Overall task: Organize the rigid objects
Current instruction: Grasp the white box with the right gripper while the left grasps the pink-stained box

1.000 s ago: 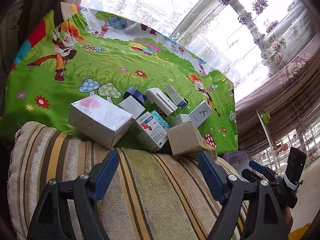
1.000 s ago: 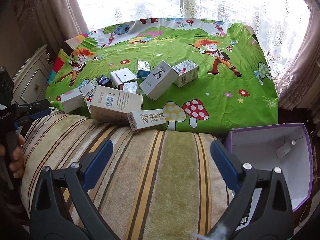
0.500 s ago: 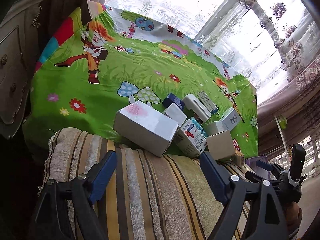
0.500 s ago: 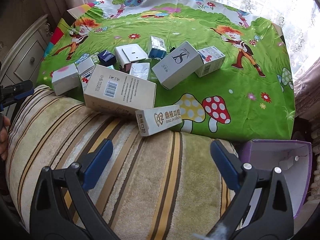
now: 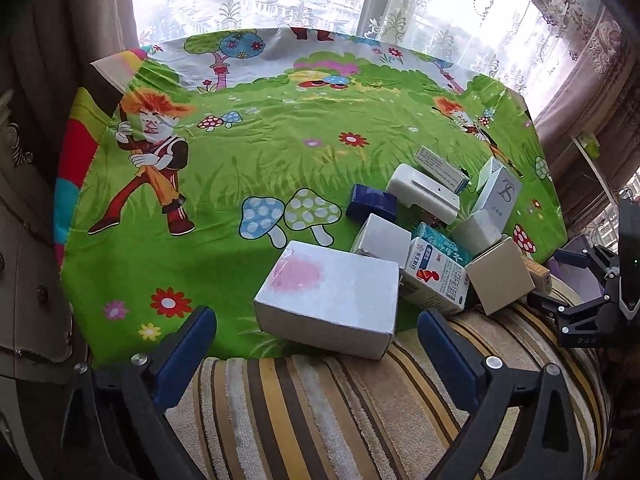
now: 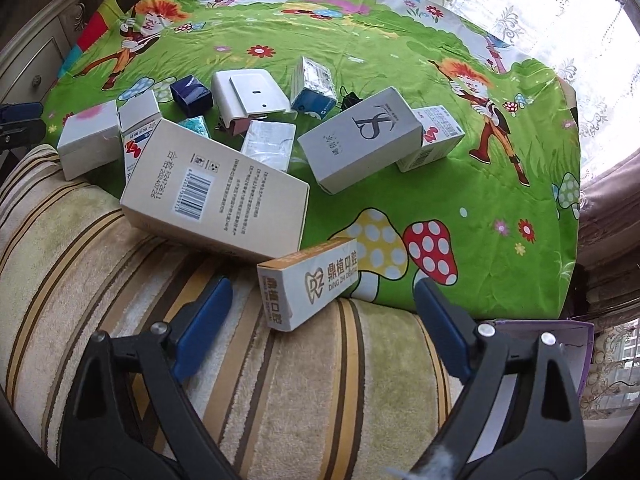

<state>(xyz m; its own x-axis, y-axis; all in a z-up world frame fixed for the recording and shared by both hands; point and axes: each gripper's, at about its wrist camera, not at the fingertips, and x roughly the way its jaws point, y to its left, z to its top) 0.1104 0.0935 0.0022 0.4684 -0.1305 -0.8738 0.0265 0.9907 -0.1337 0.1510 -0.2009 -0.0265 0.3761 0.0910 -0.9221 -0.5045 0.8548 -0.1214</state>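
Note:
Several small cartons lie in a loose heap on the green cartoon cloth [image 5: 224, 168] beside a striped cushion [image 5: 360, 408]. Nearest my left gripper [image 5: 316, 344] is a white box with a pink smudge [image 5: 332, 300]; its jaws are opening, wide apart, and the box's near edge sits between the tips without the pads touching it. My right gripper [image 6: 322, 320] hovers over the cushion [image 6: 100, 264], jaws closing but still wide, around a small orange-and-white dental box [image 6: 310, 282] that no pad touches. Behind it lie a large beige barcode box [image 6: 216, 192] and a grey box with a looped logo [image 6: 362, 138].
A purple open bin [image 6: 576, 340] stands low at the right, past the cushion's end. A pale cabinet [image 5: 24, 240] stands left of the cloth. Lace curtains and a bright window lie behind. The right gripper's black frame [image 5: 600, 300] shows at the left view's right edge.
Both grippers have come closer to the heap and rolled; the boxes now sit larger and lower in view. The left jaws have spread wider, and the dental box now lies between the right fingertips.

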